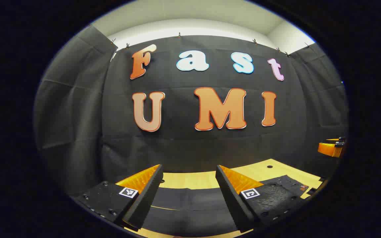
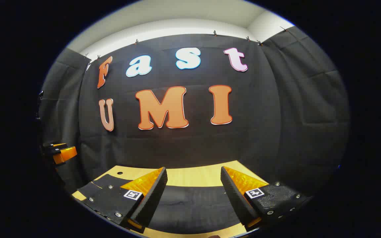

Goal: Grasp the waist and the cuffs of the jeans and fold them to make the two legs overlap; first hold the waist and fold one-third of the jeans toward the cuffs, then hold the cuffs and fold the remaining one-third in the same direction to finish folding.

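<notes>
Jeans (image 1: 190,211) lie flat as dark fabric on the light wooden counter (image 1: 207,180), spread across the near part of its surface; in the left gripper view the cloth sits at 6 o'clock, running beneath and between the two fingers, with a bare strip of counter beyond it toward 12 o'clock. The left gripper (image 1: 189,195) is held above the jeans with its fingers (image 1: 146,195) spread wide apart, released, nothing between them. At 3 o'clock in that view, near the edge, part of the other gripper is visible, well apart from the left one. In the right gripper view the jeans (image 2: 193,205) again occupy 6 o'clock, a dark band across the counter (image 2: 190,177), whose bare wood shows beyond the cloth and at the near edge. The right gripper (image 2: 193,195) is likewise above the fabric, its fingers (image 2: 152,195) parted and released, holding nothing. Whether either set of fingertips touches the cloth cannot be told. At 9 o'clock in this view, part of the other gripper shows near the edge. Which end of the jeans is waist or cuff cannot be told.
</notes>
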Motion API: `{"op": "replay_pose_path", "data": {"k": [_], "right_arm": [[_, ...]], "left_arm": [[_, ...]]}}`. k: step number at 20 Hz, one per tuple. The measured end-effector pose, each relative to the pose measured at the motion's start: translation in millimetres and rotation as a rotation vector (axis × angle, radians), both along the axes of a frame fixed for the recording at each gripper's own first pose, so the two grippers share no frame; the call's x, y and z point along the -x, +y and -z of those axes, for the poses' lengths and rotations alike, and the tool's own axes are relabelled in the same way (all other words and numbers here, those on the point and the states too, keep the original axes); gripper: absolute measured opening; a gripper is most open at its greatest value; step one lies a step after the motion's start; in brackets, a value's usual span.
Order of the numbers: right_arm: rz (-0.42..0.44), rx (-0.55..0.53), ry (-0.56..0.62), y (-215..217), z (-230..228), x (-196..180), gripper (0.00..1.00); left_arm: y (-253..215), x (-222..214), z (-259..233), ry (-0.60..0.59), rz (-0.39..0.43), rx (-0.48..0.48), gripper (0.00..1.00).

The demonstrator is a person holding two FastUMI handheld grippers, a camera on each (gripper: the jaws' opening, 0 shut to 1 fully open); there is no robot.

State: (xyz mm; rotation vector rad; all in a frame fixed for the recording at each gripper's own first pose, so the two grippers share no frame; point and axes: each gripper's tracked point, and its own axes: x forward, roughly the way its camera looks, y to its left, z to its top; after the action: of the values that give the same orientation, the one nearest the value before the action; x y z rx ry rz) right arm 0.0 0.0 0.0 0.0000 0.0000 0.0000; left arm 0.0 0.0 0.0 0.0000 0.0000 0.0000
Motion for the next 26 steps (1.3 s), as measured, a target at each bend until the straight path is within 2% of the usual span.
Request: {"op": "replay_pose_path", "data": {"k": [1, 2, 5, 8, 10, 12, 14, 16, 18, 20, 23, 26], "right_arm": [[-0.033, -0.035, 0.027, 7, 3, -3, 0.98], [-0.059, -0.041, 0.046, 10, 5, -8, 1.0], [-0.086, 0.081, 0.043, 3, -2, -28, 0.98], [-0.147, 0.199, 0.042, 6, -4, -46, 0.98], [-0.177, 0.179, 0.062, 13, 0, -53, 0.98], [-0.169, 0.139, 0.079, 12, 3, -60, 1.0], [-0.129, 0.122, 0.08, 12, 4, -66, 0.98], [-0.095, 0.106, 0.091, 17, 6, -64, 0.98], [-0.08, 0.083, 0.074, 25, 4, -65, 0.98], [-0.035, 0.089, 0.086, 21, 10, -65, 0.98], [-0.034, 0.113, 0.076, 31, 8, -67, 0.98], [-0.059, 0.114, 0.099, 38, 14, -70, 0.98]], "left_arm": [[3, 2, -4, -0.01, -0.001, -0.011, 0.94], [6, 3, -7, -0.023, -0.024, -0.035, 0.97], [13, 9, -19, -0.031, -0.128, -0.11, 0.94], [-8, 15, -2, 0.021, -0.124, -0.092, 0.98], [-5, 19, 7, 0.039, -0.154, -0.081, 0.98], [-5, 17, 16, 0.059, -0.158, -0.049, 1.0], [1, 8, 21, 0.074, -0.129, 0.002, 1.0], [15, -6, 24, 0.095, -0.094, -0.001, 0.98], [32, -19, 12, 0.059, -0.069, -0.019, 1.0], [41, -30, 14, 0.065, -0.048, 0.002, 1.0], [63, -40, 20, 0.076, -0.07, 0.029, 1.0], [81, -38, 28, 0.087, -0.12, -0.019, 0.98]]}}
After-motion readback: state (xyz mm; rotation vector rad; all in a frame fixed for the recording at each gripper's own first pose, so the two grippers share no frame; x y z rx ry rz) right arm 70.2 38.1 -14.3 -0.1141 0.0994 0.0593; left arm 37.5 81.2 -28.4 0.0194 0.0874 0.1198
